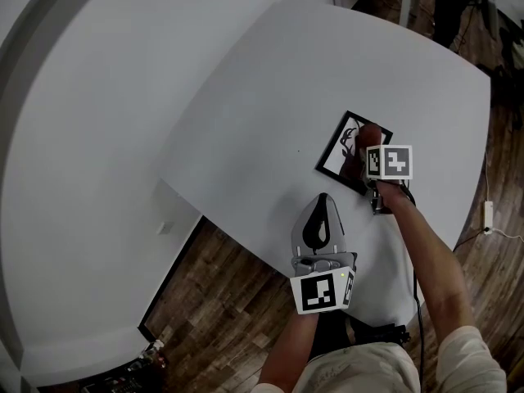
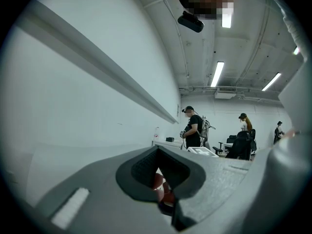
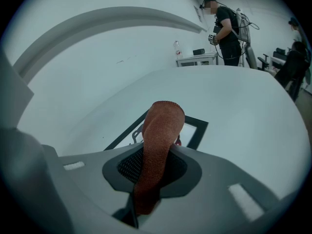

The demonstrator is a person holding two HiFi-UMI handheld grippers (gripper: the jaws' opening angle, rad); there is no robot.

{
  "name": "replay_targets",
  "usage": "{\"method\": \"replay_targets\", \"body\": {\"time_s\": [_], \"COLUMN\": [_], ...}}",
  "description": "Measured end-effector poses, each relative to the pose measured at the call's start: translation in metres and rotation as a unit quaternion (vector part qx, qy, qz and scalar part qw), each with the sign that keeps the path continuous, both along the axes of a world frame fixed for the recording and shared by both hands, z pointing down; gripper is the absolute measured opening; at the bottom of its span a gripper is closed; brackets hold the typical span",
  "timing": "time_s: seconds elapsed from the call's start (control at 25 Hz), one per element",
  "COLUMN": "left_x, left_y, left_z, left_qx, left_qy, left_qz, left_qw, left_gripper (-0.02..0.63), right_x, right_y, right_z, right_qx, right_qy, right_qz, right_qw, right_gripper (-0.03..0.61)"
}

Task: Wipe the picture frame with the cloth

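Noted left gripper (image 1: pixel 322 205), lower centre: grey shell, black ribbed pads (image 2: pixel 144 167), white cube (image 1: pixel 321 291) bearing black square markers. The right gripper (image 1: pixel 366 147), right of centre, matched it. A cream short-sleeved top (image 1: pixel 360 375) was worn, bottom edge.

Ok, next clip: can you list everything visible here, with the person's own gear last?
table: one, white, fills the middle of the head view
picture frame: one, black border, lying flat on the table near its right side
cloth: one, reddish brown, over the frame
floor: dark wood, below the table's near edge
side table: one, white, far end of the room
people: three, far end of the room
right gripper: grey, clamped on the cloth above the frame
left gripper: grey, jaws together, by the table's near edge
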State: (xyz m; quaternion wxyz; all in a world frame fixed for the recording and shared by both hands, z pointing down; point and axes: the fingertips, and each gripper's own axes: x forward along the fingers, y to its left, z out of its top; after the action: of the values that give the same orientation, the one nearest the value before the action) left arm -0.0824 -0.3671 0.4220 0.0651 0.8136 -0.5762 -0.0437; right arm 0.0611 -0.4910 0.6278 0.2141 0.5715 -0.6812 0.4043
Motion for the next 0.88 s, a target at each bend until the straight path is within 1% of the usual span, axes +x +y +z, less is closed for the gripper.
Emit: {"method": "replay_targets", "body": {"time_s": [0.2,0.4,0.52,0.6,0.72,0.88], "left_x": [0.013,0.022,0.017,0.012,0.002,-0.014], "left_y": [0.007,0.017,0.02,0.021,0.023,0.02], "left_z": [-0.002,-0.009,-0.01,-0.013,-0.011,-0.008], "left_qx": [0.003,0.006,0.008,0.012,0.01,0.006], "left_qy": [0.008,0.002,-0.002,0.003,-0.008,-0.009], "left_qz": [0.005,0.004,-0.002,-0.01,-0.014,-0.029], "left_qw": [1.0,1.0,1.0,0.9999,0.9998,0.9995], "left_gripper": [0.0,0.0,0.0,0.0,0.0,0.0], "right_x": [0.027,0.036,0.018,-0.003,-0.039,-0.079], "right_y": [0.016,0.025,0.025,0.023,0.017,0.011], "right_z": [-0.002,-0.01,-0.02,-0.028,-0.035,-0.027], "right_qx": [0.0,0.007,0.02,0.028,0.033,0.03], "right_qy": [-0.004,-0.01,-0.033,-0.052,-0.073,-0.071], "right_qz": [0.025,0.027,0.017,0.004,-0.017,-0.043], "right_qw": [1.0,1.0,0.999,0.998,0.997,0.996], "right_gripper": [0.095,0.095,0.095,0.095,0.095,0.095]}}
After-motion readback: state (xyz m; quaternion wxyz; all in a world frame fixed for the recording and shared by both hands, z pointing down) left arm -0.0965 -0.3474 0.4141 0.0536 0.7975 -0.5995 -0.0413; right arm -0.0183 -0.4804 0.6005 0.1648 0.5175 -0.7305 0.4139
